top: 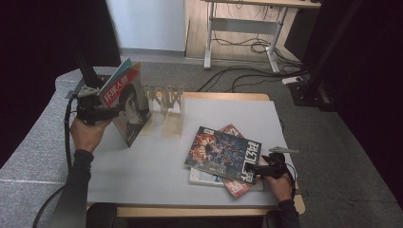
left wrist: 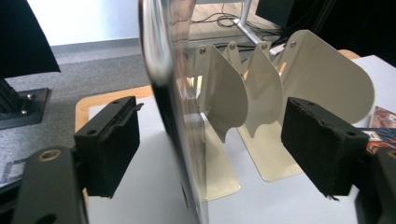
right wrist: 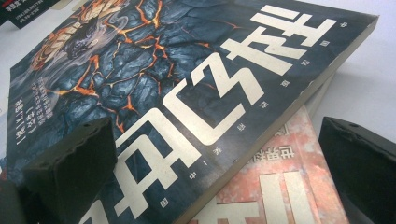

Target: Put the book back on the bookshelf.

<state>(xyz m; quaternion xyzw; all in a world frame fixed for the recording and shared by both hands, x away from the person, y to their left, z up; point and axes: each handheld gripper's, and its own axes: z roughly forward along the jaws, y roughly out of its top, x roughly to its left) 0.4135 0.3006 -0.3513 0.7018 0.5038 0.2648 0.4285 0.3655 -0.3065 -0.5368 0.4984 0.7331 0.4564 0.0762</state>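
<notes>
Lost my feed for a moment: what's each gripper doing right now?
Left gripper: open, pads clear of the upright magazine standing between them.
Right gripper: open, jaws either side of the dark magazine's corner, not gripping.

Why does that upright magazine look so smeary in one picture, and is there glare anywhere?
In the left gripper view the upright glossy magazine stands edge-on, very close, so it blurs and mirrors window light; the cream metal bookends stay sharp. In the high view the surroundings fall dark around the pale grey tabletop.
</notes>
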